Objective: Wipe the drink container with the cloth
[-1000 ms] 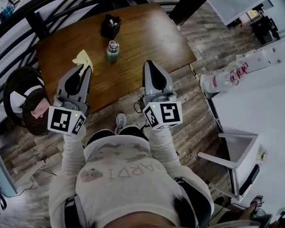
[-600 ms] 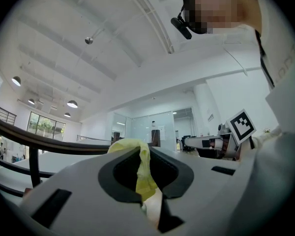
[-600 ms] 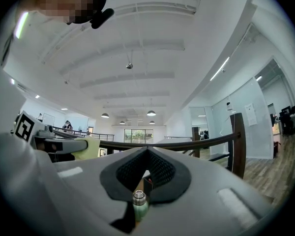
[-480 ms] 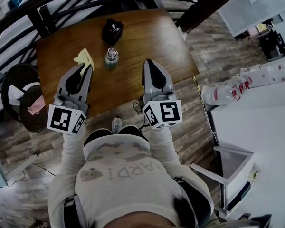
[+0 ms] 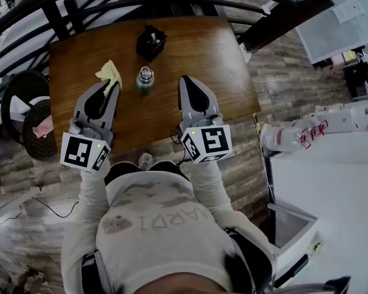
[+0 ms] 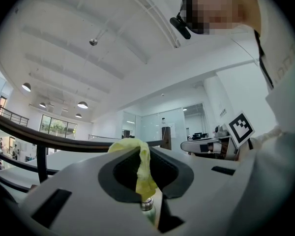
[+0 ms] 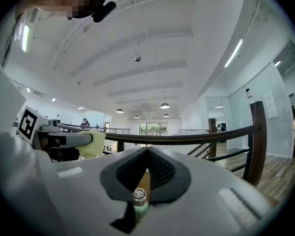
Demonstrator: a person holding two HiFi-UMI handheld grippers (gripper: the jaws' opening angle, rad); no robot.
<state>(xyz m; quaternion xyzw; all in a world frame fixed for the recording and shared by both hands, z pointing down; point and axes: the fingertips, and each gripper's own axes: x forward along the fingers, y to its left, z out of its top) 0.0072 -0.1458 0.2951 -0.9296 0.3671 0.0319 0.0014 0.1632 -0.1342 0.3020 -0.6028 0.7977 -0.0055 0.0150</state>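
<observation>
Head view shows your left claw [image 5: 110, 86] pinching the yellow cloth [image 5: 108, 73] and your right claw [image 5: 187, 81] pressed together, empty, with the drink bottle [image 5: 145, 80] just ahead between them, so first steady it with the right.

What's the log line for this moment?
phase: pre-wipe | left gripper: shut on yellow cloth | right gripper: shut, empty | bottle: upright on wooden table, untouched
</observation>
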